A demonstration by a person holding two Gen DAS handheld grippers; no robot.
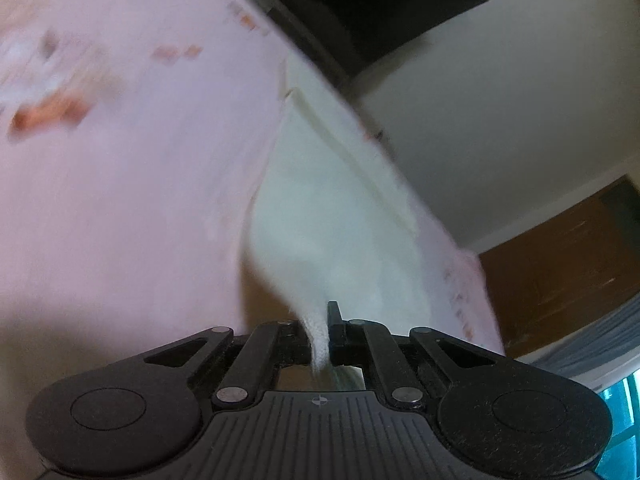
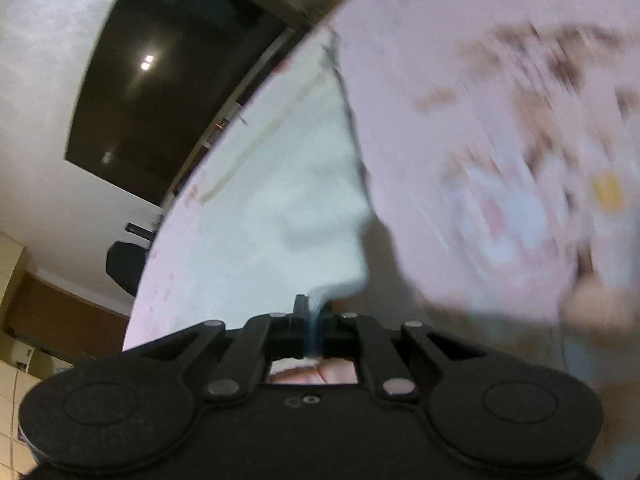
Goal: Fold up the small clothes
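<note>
A small pale pink garment (image 1: 132,184) with a blurred orange and brown print fills the left of the left wrist view; its white inner side (image 1: 328,208) runs down into my left gripper (image 1: 320,332), which is shut on a bunched edge of it. In the right wrist view the same pink garment (image 2: 460,152) spreads across the right, its white inner side (image 2: 288,184) narrowing into my right gripper (image 2: 314,320), shut on that edge. The cloth hangs lifted and stretched between both grippers. Everything beneath it is hidden.
A dark flat screen (image 2: 172,92) hangs on a white wall (image 1: 520,112). Brown wooden furniture (image 1: 560,280) sits lower right in the left wrist view. A dark chair back (image 2: 124,268) and pale boxes (image 2: 12,264) sit at the left of the right wrist view.
</note>
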